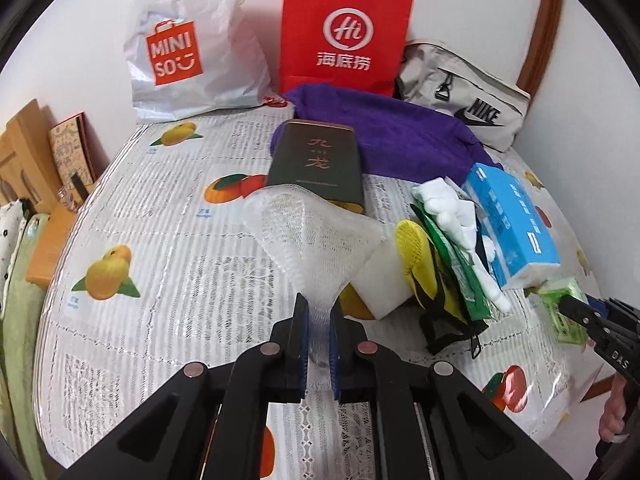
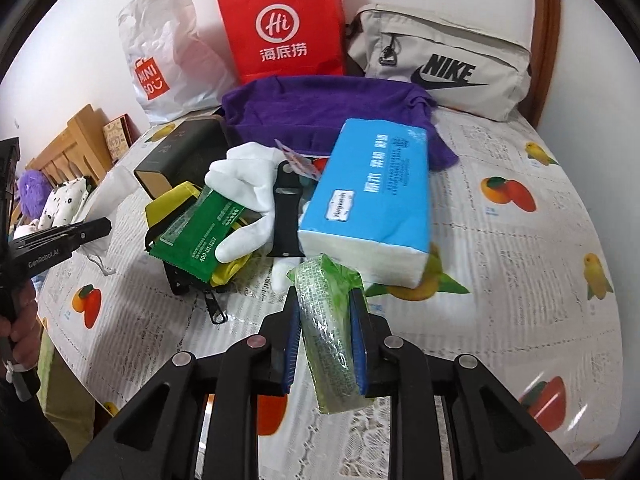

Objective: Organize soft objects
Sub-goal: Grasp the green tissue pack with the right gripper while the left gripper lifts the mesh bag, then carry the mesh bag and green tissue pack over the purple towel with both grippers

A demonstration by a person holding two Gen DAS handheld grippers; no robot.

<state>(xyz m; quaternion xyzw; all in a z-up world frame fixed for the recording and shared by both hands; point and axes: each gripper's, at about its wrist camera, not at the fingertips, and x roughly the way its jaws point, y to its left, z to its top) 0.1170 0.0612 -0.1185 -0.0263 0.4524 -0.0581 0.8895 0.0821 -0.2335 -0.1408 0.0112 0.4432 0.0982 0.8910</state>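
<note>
Nearest to me, my left gripper (image 1: 319,312) is clenched on the narrow end of a white mesh bag (image 1: 308,232), which fans out above the pads and hangs clear of the table (image 1: 160,280). My right gripper (image 2: 326,300) is clamped on a small green tissue pack (image 2: 332,332), its clear wrapper pinched between the blue pads and lifted off the fruit-print tablecloth (image 2: 520,280).

Just past the mesh bag, in the left wrist view, I see a white sponge block (image 1: 390,280) touching a yellow mesh pouch (image 1: 412,256). From the right wrist view the pile continues: a green sachet (image 2: 196,236) lies on the yellow pouch, a white glove (image 2: 248,188) rests partly over the sachet, and a black watch strap (image 2: 286,216) lies beside the glove. A blue pack of facial tissues (image 2: 372,196) sits tilted at the right of the pile, its near end just behind the green pack I hold.

Further back, a dark green tin (image 1: 316,164) lies on the cloth, with a purple towel (image 1: 400,136) bunched behind it. At the wall stand a white Miniso bag (image 1: 180,40), a red paper bag (image 1: 344,28) and a grey Nike pouch (image 1: 468,92). In the right wrist view a hand (image 2: 18,320) grips the left tool's handle at the left edge.
</note>
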